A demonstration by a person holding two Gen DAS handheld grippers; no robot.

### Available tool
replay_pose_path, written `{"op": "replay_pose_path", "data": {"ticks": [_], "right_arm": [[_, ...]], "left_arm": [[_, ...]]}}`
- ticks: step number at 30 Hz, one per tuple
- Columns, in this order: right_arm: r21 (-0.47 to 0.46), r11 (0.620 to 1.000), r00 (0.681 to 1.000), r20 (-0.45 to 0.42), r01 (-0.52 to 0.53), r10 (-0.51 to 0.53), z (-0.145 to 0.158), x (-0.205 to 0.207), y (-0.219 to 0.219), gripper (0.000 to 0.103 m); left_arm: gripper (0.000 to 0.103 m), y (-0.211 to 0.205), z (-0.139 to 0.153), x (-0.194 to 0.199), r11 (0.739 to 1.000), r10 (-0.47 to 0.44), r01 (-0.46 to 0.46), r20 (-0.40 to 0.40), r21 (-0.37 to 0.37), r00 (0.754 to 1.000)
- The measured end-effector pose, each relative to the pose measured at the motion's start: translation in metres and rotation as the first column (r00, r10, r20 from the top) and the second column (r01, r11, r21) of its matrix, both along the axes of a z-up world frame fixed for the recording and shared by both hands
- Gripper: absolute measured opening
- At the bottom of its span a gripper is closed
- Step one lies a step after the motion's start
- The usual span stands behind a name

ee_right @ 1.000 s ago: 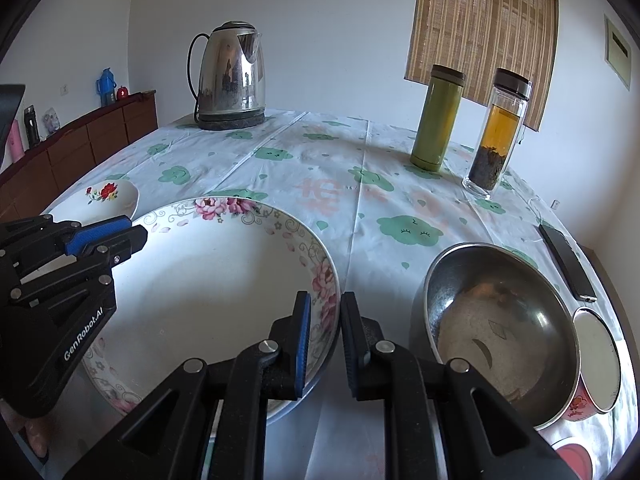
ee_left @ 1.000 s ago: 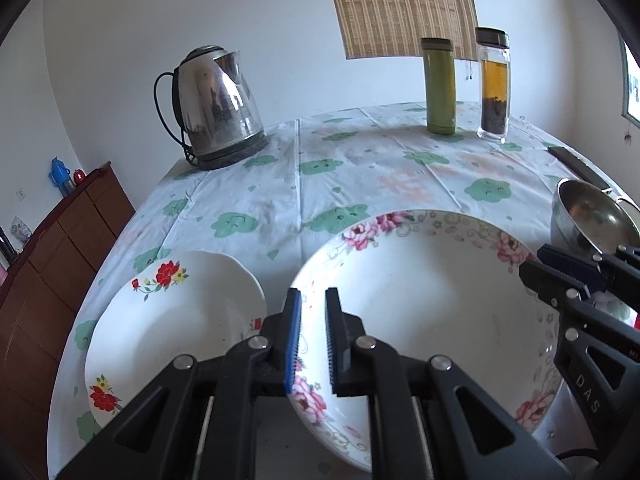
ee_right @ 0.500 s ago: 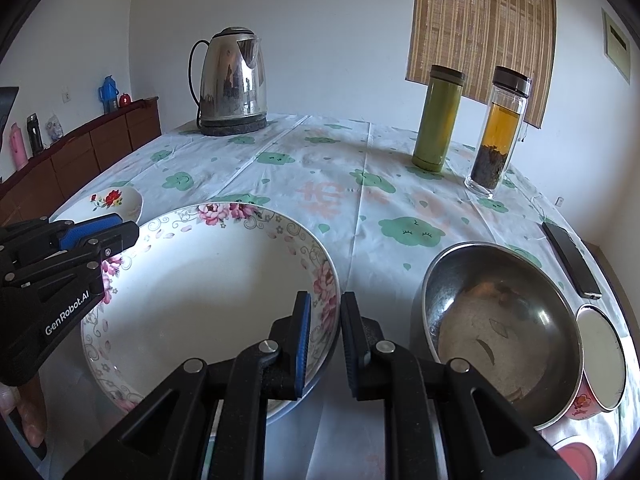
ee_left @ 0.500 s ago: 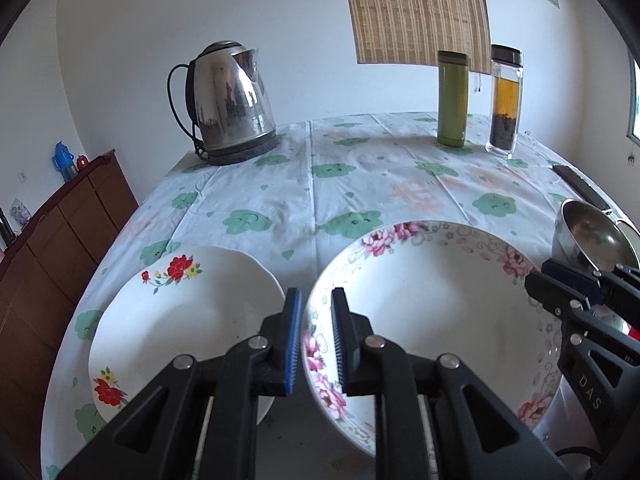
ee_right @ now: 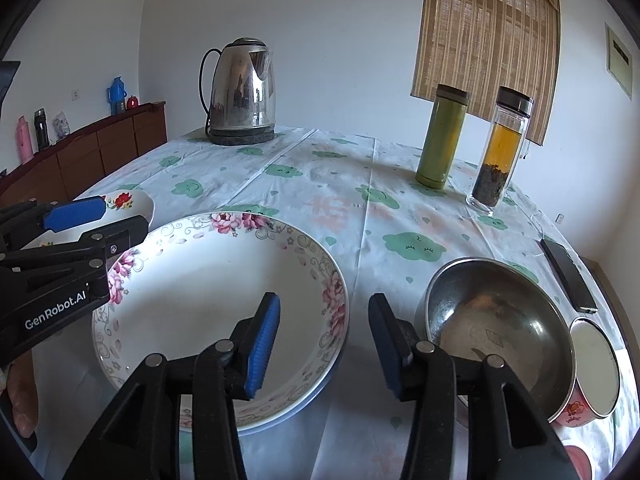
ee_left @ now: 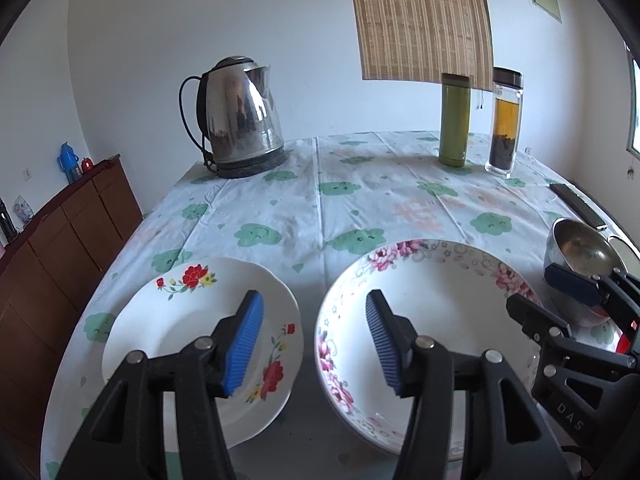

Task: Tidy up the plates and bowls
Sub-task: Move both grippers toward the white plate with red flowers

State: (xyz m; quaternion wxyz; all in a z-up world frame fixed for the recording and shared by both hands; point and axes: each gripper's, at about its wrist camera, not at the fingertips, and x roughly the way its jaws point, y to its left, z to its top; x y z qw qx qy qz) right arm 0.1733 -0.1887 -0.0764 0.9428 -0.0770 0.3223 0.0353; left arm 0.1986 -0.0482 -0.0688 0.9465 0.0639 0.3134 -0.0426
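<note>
Now both my left tongs [ee_left: 314, 338] and right tongs [ee_right: 324, 342] have just spread open, empty, seemingly freeing the floral bowl [ee_right: 192, 280] on the desk [ee_right: 340, 184].

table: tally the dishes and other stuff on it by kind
plates: 1, the small red-flower plate
bowls: 3, pink-flower bowl, steel bowl, small enamel bowl
kettle: 1
bottles: 2, green, glass tea bottle
phone: 1
total: 8

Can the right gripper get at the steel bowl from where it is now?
Probably yes. The right gripper is open and empty, its jaws having just been opening, and the steel bowl sits just to its right on the table, nothing lying between them.
</note>
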Motion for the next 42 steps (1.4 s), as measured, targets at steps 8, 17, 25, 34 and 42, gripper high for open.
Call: {"op": "replay_pose_path", "data": {"ticks": [8, 17, 25, 34, 42], "right_arm": [[-0.013, 1.000, 1.000, 0.021, -0.004, 0.004, 0.002, -0.004, 0.002, 0.053], [-0.017, 1.000, 0.999, 0.053, -0.006, 0.007, 0.005, -0.008, 0.003, 0.062], [-0.024, 1.000, 0.997, 0.075, -0.006, 0.007, 0.006, -0.012, 0.004, 0.070], [-0.027, 1.000, 0.995, 0.096, -0.007, 0.010, 0.009, -0.015, 0.005, 0.076], [-0.004, 1.000, 0.990, 0.137, -0.010, 0.011, 0.013, -0.022, 0.001, 0.076]], "left_arm": [[0.073, 0.000, 0.003, -0.004, 1.000, 0.001, -0.001, 0.022, 0.002, 1.000], [0.089, 0.005, 0.006, -0.008, 1.000, 0.007, -0.007, 0.040, -0.006, 0.999], [0.102, 0.004, 0.010, -0.012, 1.000, 0.001, -0.001, 0.072, 0.002, 0.997], [0.102, 0.007, 0.013, -0.013, 1.000, 0.010, -0.009, 0.082, -0.007, 0.997], [0.102, 0.014, 0.015, -0.012, 0.999, 0.016, -0.013, 0.069, -0.034, 0.997]]}}
